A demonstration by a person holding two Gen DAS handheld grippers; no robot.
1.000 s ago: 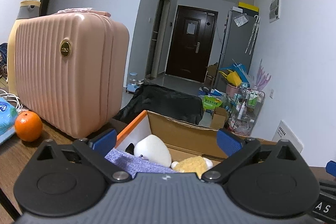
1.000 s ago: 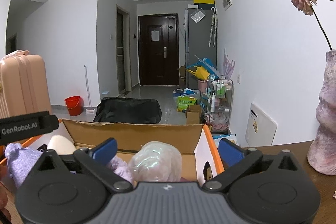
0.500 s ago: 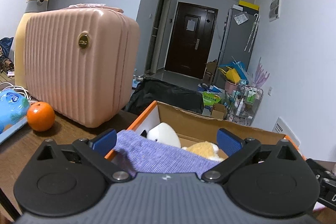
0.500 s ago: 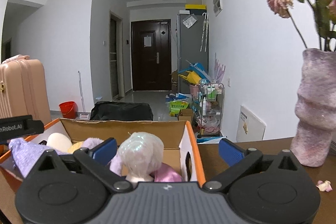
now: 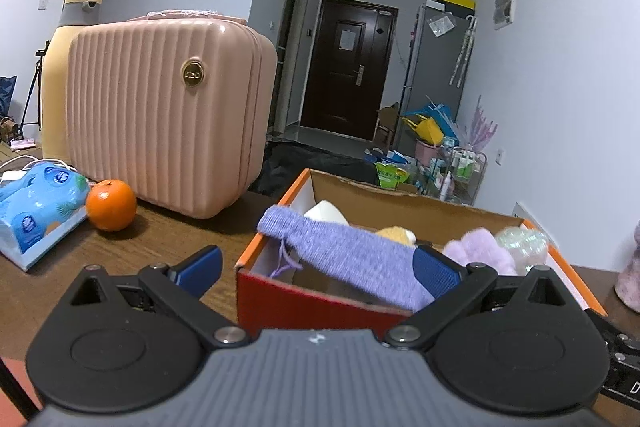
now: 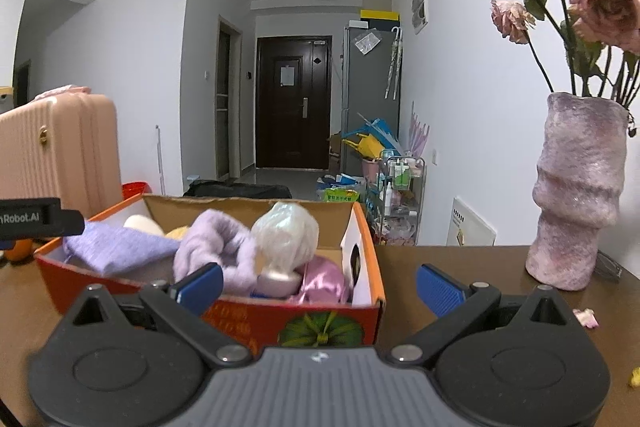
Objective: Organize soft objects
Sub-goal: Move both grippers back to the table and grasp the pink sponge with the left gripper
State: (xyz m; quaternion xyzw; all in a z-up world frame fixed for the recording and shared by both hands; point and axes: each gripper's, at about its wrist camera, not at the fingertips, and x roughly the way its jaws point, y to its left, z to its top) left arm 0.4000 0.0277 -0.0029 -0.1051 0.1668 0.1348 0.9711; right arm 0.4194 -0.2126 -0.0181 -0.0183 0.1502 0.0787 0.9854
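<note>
A cardboard box (image 6: 362, 301), low and left of centre in the right wrist view, sits packed with soft things on a brown table (image 6: 460, 267). A purple knit cloth (image 6: 116, 247) lies across its left end, draped up over the rim; beside it are a fluffy lilac piece (image 6: 218, 247), an iridescent wrapped ball (image 6: 286, 237) and a pink satin item (image 6: 324, 281), with a white rounded toy (image 6: 140, 225) and something yellow tucked behind.

The right gripper (image 6: 318, 285) hangs at the bottom of its frame with its blue fingers spread wide and nothing between them, just short of the box front. In the left wrist view the left gripper (image 5: 316, 267) is likewise spread and empty; its right finger overlaps the cloth in the picture, but whether it touches cannot be told.

By the look of it the sorting is largely done: every soft item in view is already in the box. What appears left is tidying, chiefly the cloth end riding over the rim. Outside the box, in the left half of the left wrist view, stand a pink suitcase (image 5: 168, 115), an orange (image 5: 111, 205) and a tissue pack (image 5: 38, 209); a vase (image 6: 576, 191) of roses stands at the right of the right wrist view.
</note>
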